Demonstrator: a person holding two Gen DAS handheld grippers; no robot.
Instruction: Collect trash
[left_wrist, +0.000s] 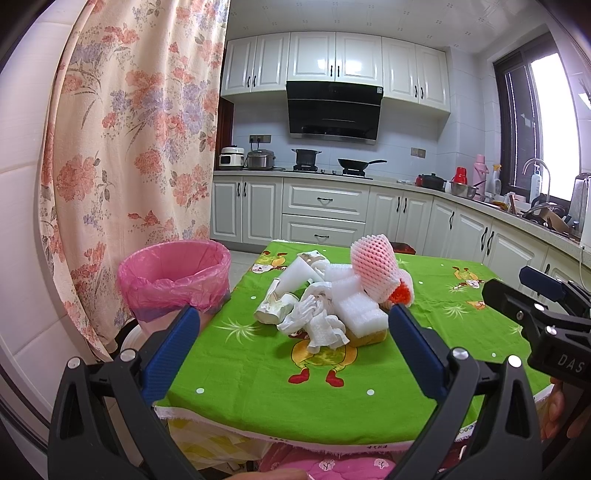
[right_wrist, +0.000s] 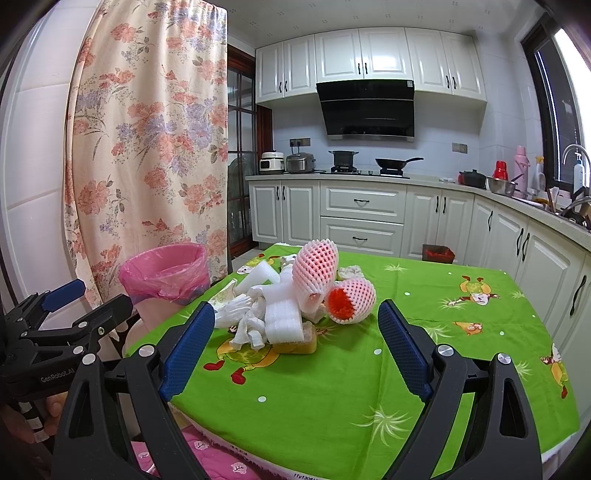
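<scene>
A heap of trash lies mid-table on the green tablecloth: a pink foam fruit net, a second net around something orange-red, white foam sheets, crumpled tissue, a crushed paper cup and a yellow sponge-like block. A bin lined with a pink bag stands off the table's left edge. My left gripper is open, short of the heap. My right gripper is also open, facing the heap with nothing between its fingers.
A floral curtain hangs behind the bin. White kitchen cabinets and a counter with pots run along the back and right. A small red bin sits on the floor beyond the table. Each gripper shows at the edge of the other's view.
</scene>
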